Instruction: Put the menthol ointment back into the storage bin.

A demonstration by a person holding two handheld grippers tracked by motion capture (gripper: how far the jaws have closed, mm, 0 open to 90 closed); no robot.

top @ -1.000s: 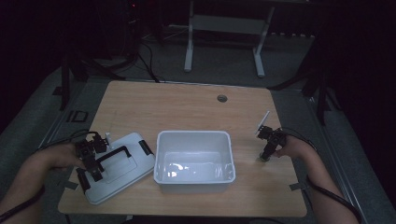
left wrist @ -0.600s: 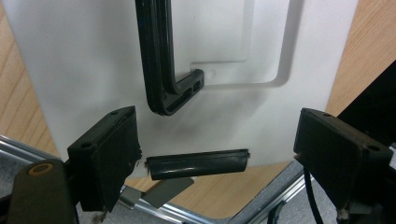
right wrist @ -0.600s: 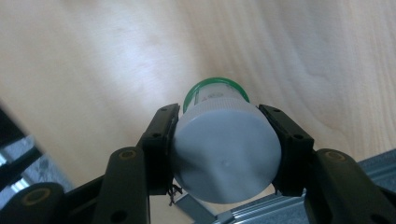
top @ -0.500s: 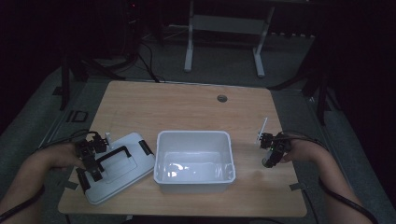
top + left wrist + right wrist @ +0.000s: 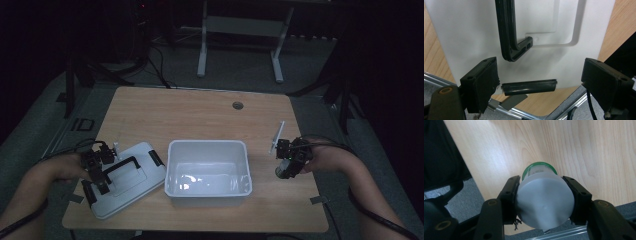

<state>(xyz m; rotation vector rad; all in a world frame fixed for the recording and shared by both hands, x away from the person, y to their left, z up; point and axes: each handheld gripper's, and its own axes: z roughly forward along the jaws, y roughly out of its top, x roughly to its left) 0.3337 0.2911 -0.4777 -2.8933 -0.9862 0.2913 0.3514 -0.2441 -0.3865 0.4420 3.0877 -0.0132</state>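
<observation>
An open white bin (image 5: 173, 165) stands near the front middle of the wooden table. Left of it lies its white lid (image 5: 142, 152) with a black handle (image 5: 509, 37). My left gripper (image 5: 97, 167) hovers over the lid's near end, jaws open. A black latch (image 5: 529, 87) lies between the jaws (image 5: 540, 72) and touches neither pad. Right of the bin, my right gripper (image 5: 290, 160) is shut on a small jar (image 5: 544, 200) with a white cap and a green rim. The jar (image 5: 281, 172) hangs tilted, clear of the tabletop.
The table (image 5: 200, 115) has a round cable hole (image 5: 238, 105) near its far edge. Grey tape pieces (image 5: 320, 200) mark the front corners. A metal stand (image 5: 240, 30) is on the floor behind the table. Cables trail from both hands.
My right gripper has lifted with the jar and shifted slightly toward the front edge. The left gripper and lid have not moved.
</observation>
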